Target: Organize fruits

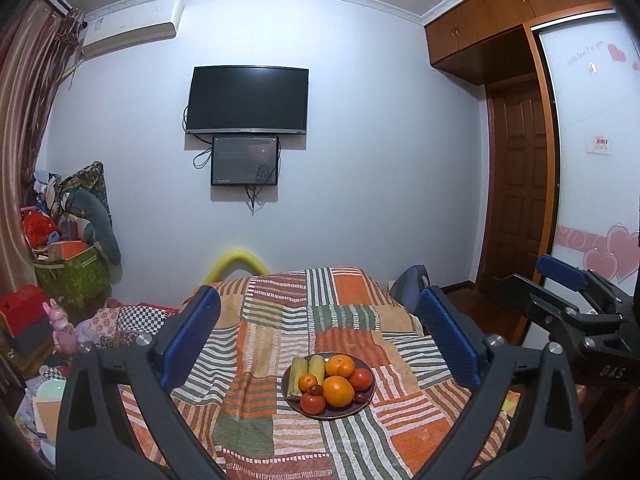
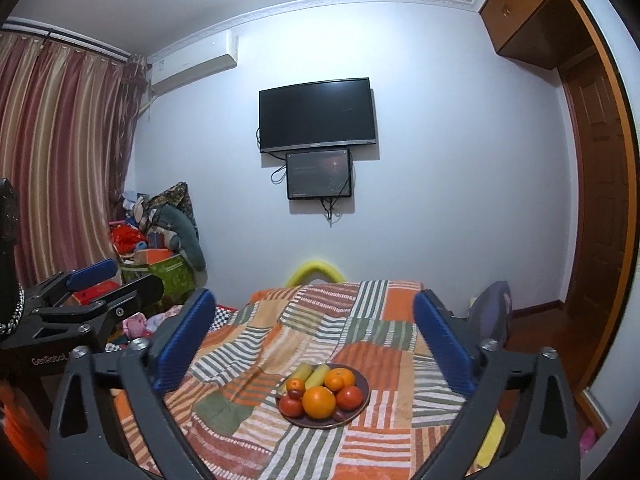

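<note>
Two readable labels: "DAS" (image 1: 612,373), "GenRobot" (image 2: 50,360).

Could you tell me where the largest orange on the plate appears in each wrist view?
Left wrist view: the largest orange is low, just right of centre, at the front of the plate.
Right wrist view: the largest orange sits low at centre, again frontmost on the plate.
Shared landmark: the wall-mounted television.
</note>
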Demonstrator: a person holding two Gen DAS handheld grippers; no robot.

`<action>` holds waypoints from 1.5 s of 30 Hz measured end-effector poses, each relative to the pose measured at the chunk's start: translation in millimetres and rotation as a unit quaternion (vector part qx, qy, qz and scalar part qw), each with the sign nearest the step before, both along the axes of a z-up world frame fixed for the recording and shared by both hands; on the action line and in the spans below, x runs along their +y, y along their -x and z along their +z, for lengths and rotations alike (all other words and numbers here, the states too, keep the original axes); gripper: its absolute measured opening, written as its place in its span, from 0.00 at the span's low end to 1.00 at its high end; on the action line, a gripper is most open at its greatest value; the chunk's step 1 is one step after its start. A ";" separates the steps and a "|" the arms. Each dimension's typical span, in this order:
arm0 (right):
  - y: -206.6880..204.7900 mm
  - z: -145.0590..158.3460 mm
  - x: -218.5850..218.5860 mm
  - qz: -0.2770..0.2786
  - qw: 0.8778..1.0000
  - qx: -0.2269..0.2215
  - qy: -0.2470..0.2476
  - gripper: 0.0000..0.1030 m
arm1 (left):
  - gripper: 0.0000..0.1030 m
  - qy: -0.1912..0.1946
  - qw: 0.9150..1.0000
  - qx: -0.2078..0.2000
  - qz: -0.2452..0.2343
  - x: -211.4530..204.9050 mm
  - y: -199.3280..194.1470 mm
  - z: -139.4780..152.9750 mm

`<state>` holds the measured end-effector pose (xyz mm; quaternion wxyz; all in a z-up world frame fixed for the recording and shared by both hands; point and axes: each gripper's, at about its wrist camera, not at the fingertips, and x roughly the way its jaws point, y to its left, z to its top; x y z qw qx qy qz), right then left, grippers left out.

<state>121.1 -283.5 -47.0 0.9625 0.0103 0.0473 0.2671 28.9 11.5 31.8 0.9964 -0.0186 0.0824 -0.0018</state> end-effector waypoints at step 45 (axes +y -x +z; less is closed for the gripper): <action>6.1 -0.6 -1.0 -0.027 1.000 0.001 0.015 1.00 | 1.00 0.013 1.000 0.011 0.000 4.2 -3.7 -1.3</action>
